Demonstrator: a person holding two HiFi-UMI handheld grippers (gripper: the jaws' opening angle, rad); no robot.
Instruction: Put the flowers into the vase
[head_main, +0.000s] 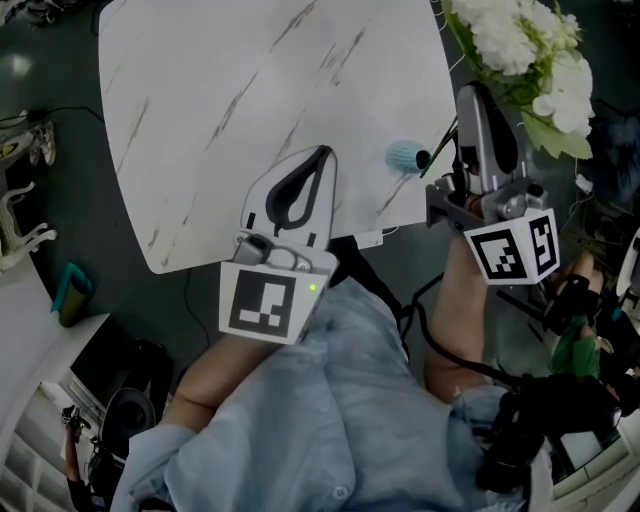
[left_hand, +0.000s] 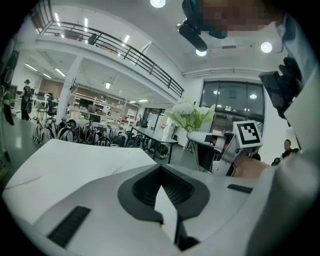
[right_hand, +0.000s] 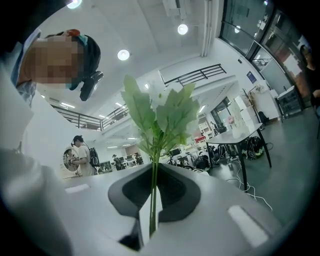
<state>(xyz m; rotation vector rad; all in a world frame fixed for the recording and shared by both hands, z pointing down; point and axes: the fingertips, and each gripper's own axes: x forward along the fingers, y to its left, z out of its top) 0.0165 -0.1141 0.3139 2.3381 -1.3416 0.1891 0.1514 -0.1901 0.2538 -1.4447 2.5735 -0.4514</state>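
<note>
My right gripper (head_main: 478, 100) is shut on the green stems (right_hand: 153, 200) of a bunch of flowers (head_main: 530, 50), white blooms with green leaves, held off the table's right edge. In the right gripper view the stems run up between the closed jaws into leaves (right_hand: 157, 115). My left gripper (head_main: 322, 155) hovers over the near edge of the white marble table (head_main: 230, 100), shut with nothing in it (left_hand: 160, 168). From the left gripper view the flowers (left_hand: 190, 115) and the right gripper's marker cube (left_hand: 248, 134) show to the right. A small pale-blue round thing (head_main: 405, 155) sits by the table's near right corner.
Dark floor surrounds the table, with cables (head_main: 190, 300) below its near edge. White shelving (head_main: 30, 330) and a teal object (head_main: 70, 295) stand at the left. Equipment (head_main: 570, 350) crowds the right. A person (right_hand: 85, 155) and other tables (right_hand: 240, 137) are in the hall.
</note>
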